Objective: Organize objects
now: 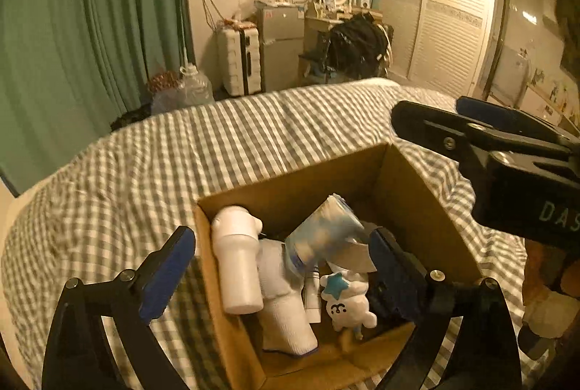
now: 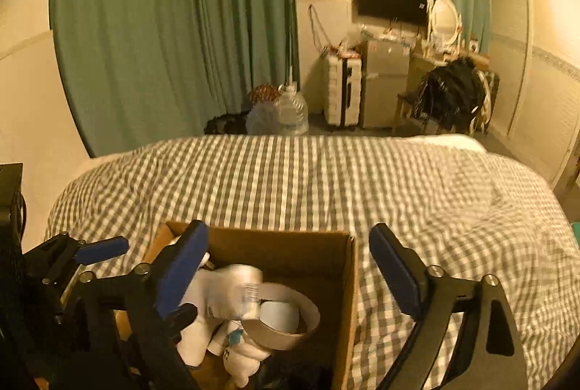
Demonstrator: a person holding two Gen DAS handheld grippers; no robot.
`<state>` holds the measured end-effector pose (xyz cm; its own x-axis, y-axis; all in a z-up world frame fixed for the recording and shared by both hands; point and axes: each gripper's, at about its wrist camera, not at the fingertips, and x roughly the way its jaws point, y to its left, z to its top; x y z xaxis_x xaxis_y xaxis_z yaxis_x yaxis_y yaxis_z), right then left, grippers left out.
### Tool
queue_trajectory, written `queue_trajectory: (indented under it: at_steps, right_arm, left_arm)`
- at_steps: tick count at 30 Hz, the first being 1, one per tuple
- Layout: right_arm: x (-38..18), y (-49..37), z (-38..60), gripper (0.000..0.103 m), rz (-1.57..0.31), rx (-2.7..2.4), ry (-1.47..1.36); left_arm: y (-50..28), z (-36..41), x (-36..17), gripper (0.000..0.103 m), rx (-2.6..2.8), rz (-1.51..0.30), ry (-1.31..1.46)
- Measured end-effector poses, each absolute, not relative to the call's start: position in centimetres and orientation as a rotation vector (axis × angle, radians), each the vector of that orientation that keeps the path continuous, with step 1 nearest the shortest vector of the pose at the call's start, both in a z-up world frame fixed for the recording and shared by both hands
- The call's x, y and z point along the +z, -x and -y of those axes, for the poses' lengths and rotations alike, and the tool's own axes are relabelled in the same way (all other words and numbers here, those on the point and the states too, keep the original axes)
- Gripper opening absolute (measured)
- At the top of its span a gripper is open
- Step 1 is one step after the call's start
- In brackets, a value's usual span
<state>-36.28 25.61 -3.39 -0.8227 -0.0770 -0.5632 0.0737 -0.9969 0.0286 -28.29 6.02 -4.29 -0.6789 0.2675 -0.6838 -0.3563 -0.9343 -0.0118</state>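
Cardboard box (image 1: pixel 427 194), brown and open-topped, sits on the bed with the grey-and-white checked cover (image 1: pixel 181 154), and pretty much everything to sort is already piled inside it. Left gripper (image 1: pixel 282 266) hangs right over the box with its jaws spread wide, holding nothing. Right gripper (image 2: pixel 290 263) is over the box's right edge, jaws also wide apart and empty.

Inside the box there's a white plastic bottle (image 1: pixel 237 263) leaning against the left wall, a white sock (image 1: pixel 286 314) flopped beside it, a small white plush toy with a blue star (image 1: pixel 348 303), and a roll of tape (image 2: pixel 282 317) sitting on top of the pile. There's also a blurry bluish crinkly packet (image 1: pixel 322 234) on top of the heap; can't tell what it actually is.

My guess on handling: all of this looks light. The bottle is stiff and smooth, so it could slip; I'd take it across the middle of the body. The sock and plush are soft and will squash, so pinch a thick bunched part. The tape roll is rigid, and grabbing across its wall through the hole seems safest. The packet probably crumples, so go gentle.
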Motion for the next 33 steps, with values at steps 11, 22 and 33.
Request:
queue_trajectory:
  at_steps: [11,22,33]
  right_arm:
    - [5.7,28.5,-24.2,0.099,-0.078,-3.028,-0.682]
    - [11.8,19.7,-24.4,0.101,-0.081,-3.079,-0.529]
    - [7.0,14.6,-23.9,0.102,-0.119,-3.063,-0.601]
  left_arm:
    - [21.8,-4.5,5.3,0.102,2.722,-0.172,0.815]
    - [14.2,-2.8,10.9,0.103,2.864,-0.204,0.612]
    - [10.5,-0.3,5.2,0.103,2.917,-0.088,0.569]
